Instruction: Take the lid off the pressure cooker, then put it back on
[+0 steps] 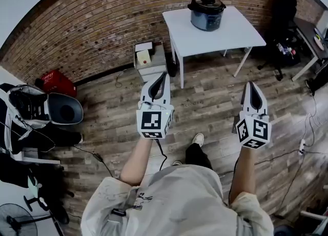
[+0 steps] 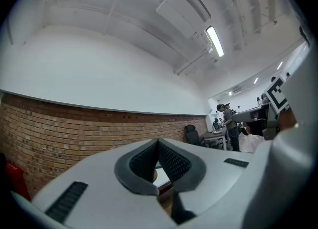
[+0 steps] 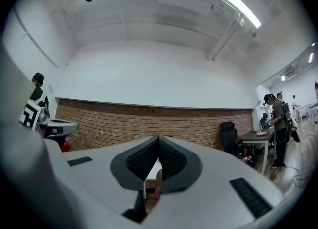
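A dark pressure cooker [image 1: 207, 12] with its black lid [image 1: 206, 1] on stands at the far side of a white table [image 1: 230, 38] by the brick wall. Both grippers are held out over the wooden floor, well short of the table. My left gripper [image 1: 164, 76] is shut with nothing between its jaws, and it points toward the table's left leg. My right gripper [image 1: 252, 85] is also shut and empty, below the table's right front corner. In the left gripper view the jaw tips [image 2: 158, 142] meet; in the right gripper view the tips [image 3: 158, 138] meet too.
A grey box unit [image 1: 149, 58] stands left of the table. A black office chair [image 1: 283, 22] and a desk [image 1: 312, 38] are at the right. A red crate [image 1: 57, 83], a grey bin [image 1: 65, 109] and bags lie at the left. Cables run across the floor [image 1: 210, 107].
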Action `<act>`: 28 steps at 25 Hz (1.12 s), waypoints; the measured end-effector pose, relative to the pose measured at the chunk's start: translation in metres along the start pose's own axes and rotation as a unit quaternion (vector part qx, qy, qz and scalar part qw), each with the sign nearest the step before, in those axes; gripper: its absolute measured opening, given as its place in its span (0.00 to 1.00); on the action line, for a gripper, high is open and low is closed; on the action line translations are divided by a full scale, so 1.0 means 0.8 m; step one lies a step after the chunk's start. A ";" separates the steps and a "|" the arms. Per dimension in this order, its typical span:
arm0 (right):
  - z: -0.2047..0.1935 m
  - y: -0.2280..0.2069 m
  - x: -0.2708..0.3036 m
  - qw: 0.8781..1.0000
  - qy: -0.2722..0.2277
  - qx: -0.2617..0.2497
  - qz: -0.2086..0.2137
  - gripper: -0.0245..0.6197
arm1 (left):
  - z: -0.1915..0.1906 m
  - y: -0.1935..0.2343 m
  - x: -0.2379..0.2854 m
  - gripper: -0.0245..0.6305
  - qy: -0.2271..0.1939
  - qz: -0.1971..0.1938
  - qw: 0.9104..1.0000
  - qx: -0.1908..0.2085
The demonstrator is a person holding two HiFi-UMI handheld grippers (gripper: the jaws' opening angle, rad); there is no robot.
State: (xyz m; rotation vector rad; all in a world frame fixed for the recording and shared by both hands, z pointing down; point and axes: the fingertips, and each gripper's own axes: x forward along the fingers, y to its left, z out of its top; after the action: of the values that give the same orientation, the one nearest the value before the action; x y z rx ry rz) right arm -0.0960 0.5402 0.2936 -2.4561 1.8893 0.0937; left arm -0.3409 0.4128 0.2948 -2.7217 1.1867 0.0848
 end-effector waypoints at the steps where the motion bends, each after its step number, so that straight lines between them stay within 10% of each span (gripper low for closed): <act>1: -0.002 -0.002 0.005 1.000 0.000 0.006 -0.001 0.06 | -0.003 0.001 0.004 0.06 0.003 0.001 1.000 -0.002; 15: -0.042 -0.018 0.082 0.999 0.038 0.015 0.006 0.09 | -0.048 0.013 0.081 0.06 0.037 0.005 0.999 0.001; 28: -0.084 -0.080 0.202 0.998 0.055 0.037 0.019 0.43 | -0.098 0.010 0.218 0.30 0.074 0.000 0.997 0.001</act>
State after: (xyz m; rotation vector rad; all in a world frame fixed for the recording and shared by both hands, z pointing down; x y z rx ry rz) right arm 0.0089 0.3961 0.3483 -2.4245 1.9427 -0.1104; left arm -0.2293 0.2678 0.3503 -2.7682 1.2223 -0.1192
